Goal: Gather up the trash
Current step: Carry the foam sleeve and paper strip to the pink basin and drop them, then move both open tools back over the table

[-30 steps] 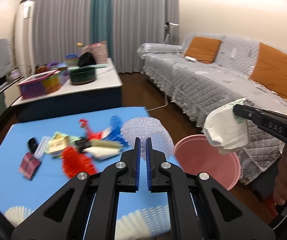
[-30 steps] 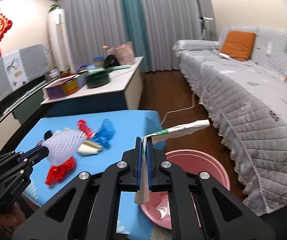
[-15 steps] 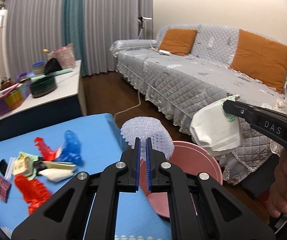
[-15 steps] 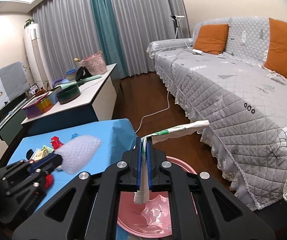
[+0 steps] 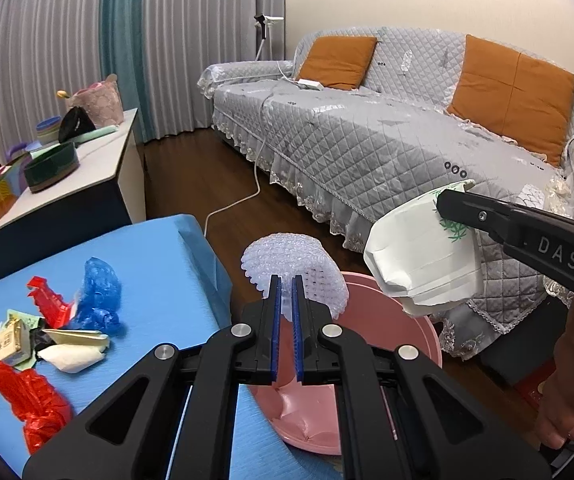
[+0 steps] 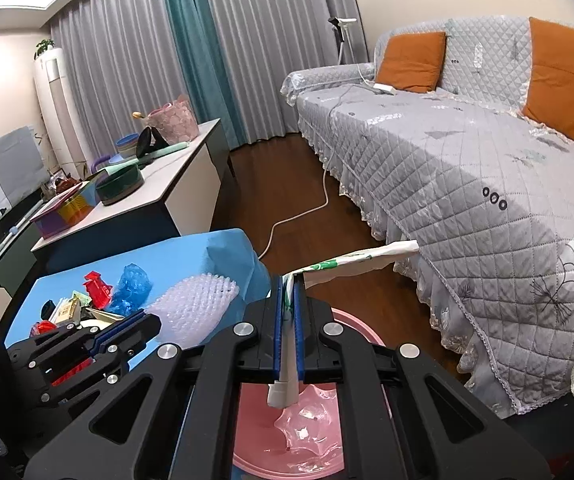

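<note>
While both tools carry trash, the deciding relation is each load's position over the pink basin (image 5: 415, 344), which stands on the floor at the right edge of the blue tabletop (image 5: 159, 264). Left wrist view: the left tool (image 5: 283, 292), lower centre, is clamped on a white foam net sleeve (image 5: 291, 268); the sleeve rises above the jaws and overlaps the basin's near rim in the picture, though whether it hangs truly inside the rim cannot be told. At right, the right tool (image 5: 447, 200) is pinched on a crumpled paper cup (image 5: 419, 256), which appears above the basin's far rim. Right wrist view: the right tool (image 6: 286, 292) holds the flattened cup (image 6: 351, 262) with its long axis running from lower centre to upper right; the cup's lower end hangs directly over the basin's interior (image 6: 299, 432), where clear plastic already lies. Judged from this, the right hand is the better placed for release, while the left may need a small carry rightward. Remaining trash (image 5: 47, 340) lies at lower left on the tabletop, well apart from both tools.
</note>
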`<state>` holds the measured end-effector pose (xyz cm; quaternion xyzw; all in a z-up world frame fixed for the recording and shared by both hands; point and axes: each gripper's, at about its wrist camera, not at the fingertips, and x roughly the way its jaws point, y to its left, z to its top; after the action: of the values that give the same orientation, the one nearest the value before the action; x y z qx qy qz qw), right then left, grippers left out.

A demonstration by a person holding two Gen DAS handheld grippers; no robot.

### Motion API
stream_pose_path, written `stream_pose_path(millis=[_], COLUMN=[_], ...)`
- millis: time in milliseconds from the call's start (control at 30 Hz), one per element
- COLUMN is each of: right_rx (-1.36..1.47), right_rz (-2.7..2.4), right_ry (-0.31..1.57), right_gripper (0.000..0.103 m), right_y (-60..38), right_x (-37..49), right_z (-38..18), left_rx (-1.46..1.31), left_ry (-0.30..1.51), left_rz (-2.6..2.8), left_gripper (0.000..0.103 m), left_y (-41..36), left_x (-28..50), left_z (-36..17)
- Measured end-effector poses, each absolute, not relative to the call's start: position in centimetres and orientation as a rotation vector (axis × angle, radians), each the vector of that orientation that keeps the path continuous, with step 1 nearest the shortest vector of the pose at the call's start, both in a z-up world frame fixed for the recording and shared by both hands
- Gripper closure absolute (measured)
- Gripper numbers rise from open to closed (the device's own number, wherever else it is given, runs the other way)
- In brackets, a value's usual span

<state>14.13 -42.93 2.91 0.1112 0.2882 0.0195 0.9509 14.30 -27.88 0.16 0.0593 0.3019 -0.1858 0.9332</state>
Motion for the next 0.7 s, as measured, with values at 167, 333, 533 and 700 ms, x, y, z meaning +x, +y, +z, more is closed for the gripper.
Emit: stream_pose_path(millis=[167,333,533,700], right_rx=[0.245,0.255,0.256,0.253], right_rz=[0.045,0.038,0.012,-0.011], right_ry=[0.61,0.628,0.616,0.621], right_gripper=[0.097,0.079,0.057,0.036], right_y=[-43.1,-42.9,-42.7,-41.9], right_x=[14.8,15.3,15.2,15.3], right_z=[2.3,1.9,2.3,2.7], left_rx=[0.118,0.131,0.124,0.12], left_ry=[0.641,0.698,0.687,0.658], left_rz=[-0.387,-0.429,-0.431,-0.436], left_gripper=[0.098,0.064,0.056,0.056], left_y=[-28.0,-28.2,-26.6,-24.9], left_x=[14.9,15.7,15.2,14.3], left_z=[-0.6,-1.4,-0.9,0.4])
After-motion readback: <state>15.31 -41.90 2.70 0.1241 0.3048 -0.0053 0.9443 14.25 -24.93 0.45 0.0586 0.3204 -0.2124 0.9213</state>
